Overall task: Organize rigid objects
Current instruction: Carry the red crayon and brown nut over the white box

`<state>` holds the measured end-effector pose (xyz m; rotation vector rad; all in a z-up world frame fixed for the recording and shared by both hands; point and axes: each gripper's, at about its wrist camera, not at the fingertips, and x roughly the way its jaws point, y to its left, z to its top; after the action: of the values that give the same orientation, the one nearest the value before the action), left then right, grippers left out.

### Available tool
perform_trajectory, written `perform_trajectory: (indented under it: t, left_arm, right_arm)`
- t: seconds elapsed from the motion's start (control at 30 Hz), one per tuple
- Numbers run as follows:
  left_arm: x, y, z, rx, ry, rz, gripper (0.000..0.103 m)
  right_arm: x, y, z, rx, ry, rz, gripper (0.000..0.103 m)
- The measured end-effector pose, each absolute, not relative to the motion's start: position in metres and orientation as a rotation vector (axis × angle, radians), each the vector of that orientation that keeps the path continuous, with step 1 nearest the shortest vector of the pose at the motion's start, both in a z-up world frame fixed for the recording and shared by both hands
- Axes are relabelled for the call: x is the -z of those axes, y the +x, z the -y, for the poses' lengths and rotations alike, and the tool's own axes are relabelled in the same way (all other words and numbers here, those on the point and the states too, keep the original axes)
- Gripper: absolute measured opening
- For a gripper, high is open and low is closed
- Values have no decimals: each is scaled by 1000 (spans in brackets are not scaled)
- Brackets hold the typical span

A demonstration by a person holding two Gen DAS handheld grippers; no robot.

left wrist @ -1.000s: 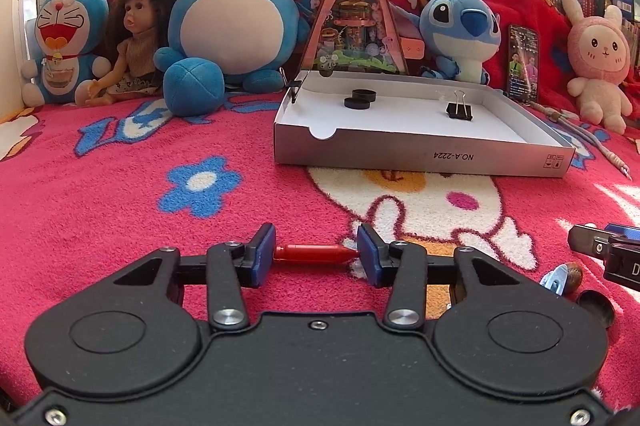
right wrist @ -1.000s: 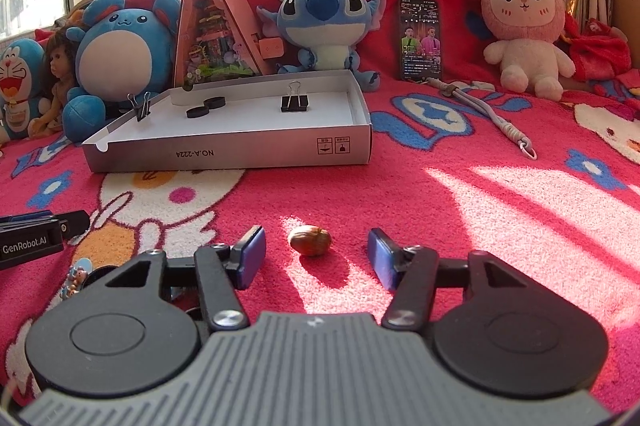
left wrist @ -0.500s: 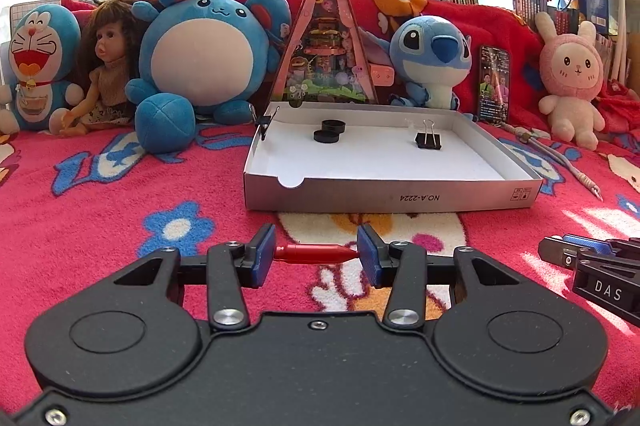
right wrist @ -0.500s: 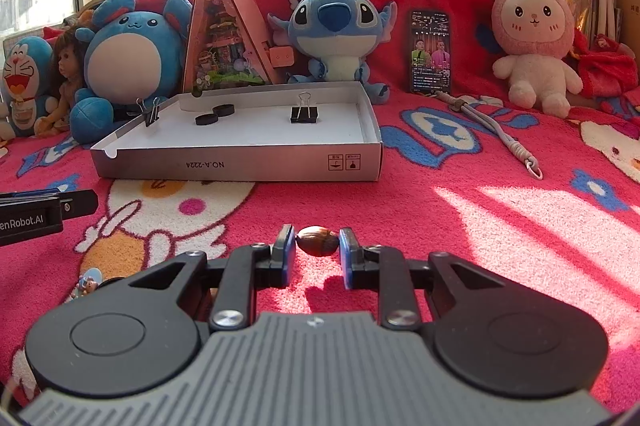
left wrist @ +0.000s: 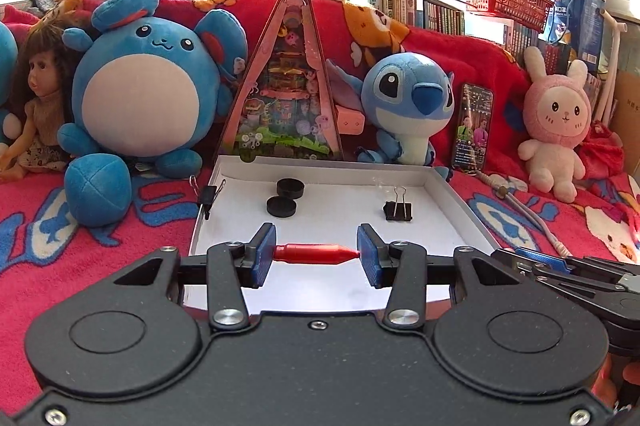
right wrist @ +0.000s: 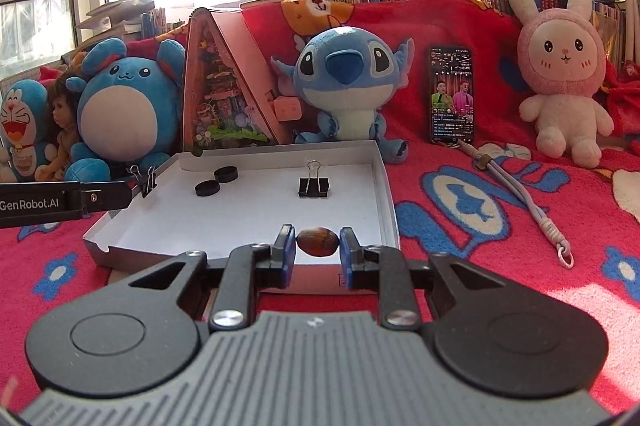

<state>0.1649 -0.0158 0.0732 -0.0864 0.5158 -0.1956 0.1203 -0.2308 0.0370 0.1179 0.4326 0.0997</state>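
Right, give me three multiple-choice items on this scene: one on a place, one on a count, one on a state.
1. Where does the free-standing black binder clip stand?
A. in the shallow white cardboard box
B. on the blanket
C. on a shelf

2. How many flat black round discs lie in the box?
A. one
B. two
C. four

3. What is the right gripper doing?
A. open, empty
B. shut on the small brown oval nut
C. shut on a disc

Answers: 1 A, it stands on the box floor; 2 B, two lie side by side; 3 B, both pads press the nut.

Right gripper (right wrist: 316,252) jaws clamped on brown nut (right wrist: 317,242), above white box (right wrist: 384,194) front edge.
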Motion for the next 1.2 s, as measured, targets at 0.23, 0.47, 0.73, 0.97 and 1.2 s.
perform_trajectory:
  t: [0.23,0.47,0.73,0.97,1.2]
  left_arm:
    - [-58,234,23,207,-108,-635,43]
    - [-33,291,26,202,-134,-790,43]
    - [-26,316,30,161,-109,-812,43]
    - [-20,323,35,141,-85,-811,43]
    - [-16,324,42,142,-30,-782,43]
  right_arm:
    - [-47,183,233,-148,144,-533,28]
    - [-40,242,232,-168,194,-678,28]
    - [-29,277,231,-116,202,-740,28]
    - [-25,286,224,-106,157,-752,28]
    - [-19,290,219,-107,144,-757,28]
